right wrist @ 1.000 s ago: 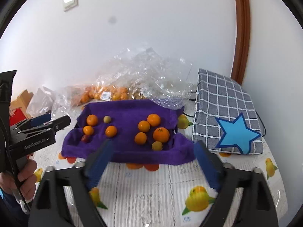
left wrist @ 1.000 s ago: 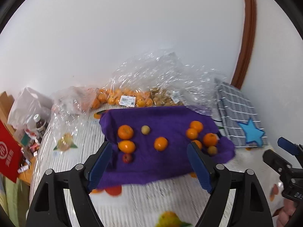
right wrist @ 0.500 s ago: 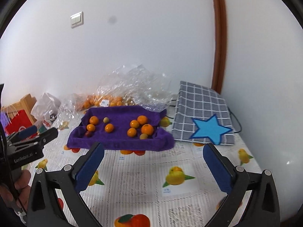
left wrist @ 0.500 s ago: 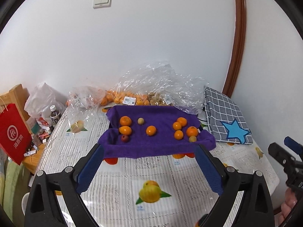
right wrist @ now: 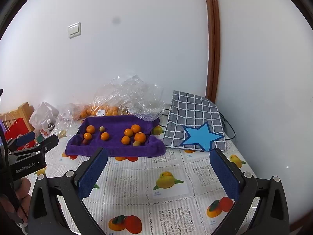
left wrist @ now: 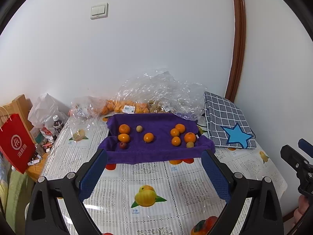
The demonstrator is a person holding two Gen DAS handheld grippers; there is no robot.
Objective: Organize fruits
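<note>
Seven round orange fruits [left wrist: 148,137], two small dull green ones and one dark red one lie on a purple cloth [left wrist: 156,152] of soft, fuzzy towelling, its edges turned up like a shallow tray. We see them in two loose groups: three orange, one green and the red one to the left, four orange and one green to the right. The cloth rests on the desk [left wrist: 176,193], which is covered by a glossy sheet printed with fruit pictures and lacy squares. Behind the cloth lies crinkled clear plastic bagging [left wrist: 160,92] with more orange fruit inside, against a smooth white wall. To the right a grey checked fabric pad [left wrist: 223,117] with a blue star lies flat near the corner.

Our left hand-held gripper [left wrist: 154,162] has just been spreading its jaws and now stands wide apart with nothing between its blue, dimpled pads; the cloth and fruit lie ahead of its tips, just beyond them and untouched. Our right hand-held gripper [right wrist: 160,161] has likewise just been widening and is empty, its textured pads over bare desk, with the cloth ahead and slightly left and the checked pad ahead to the right.
</note>
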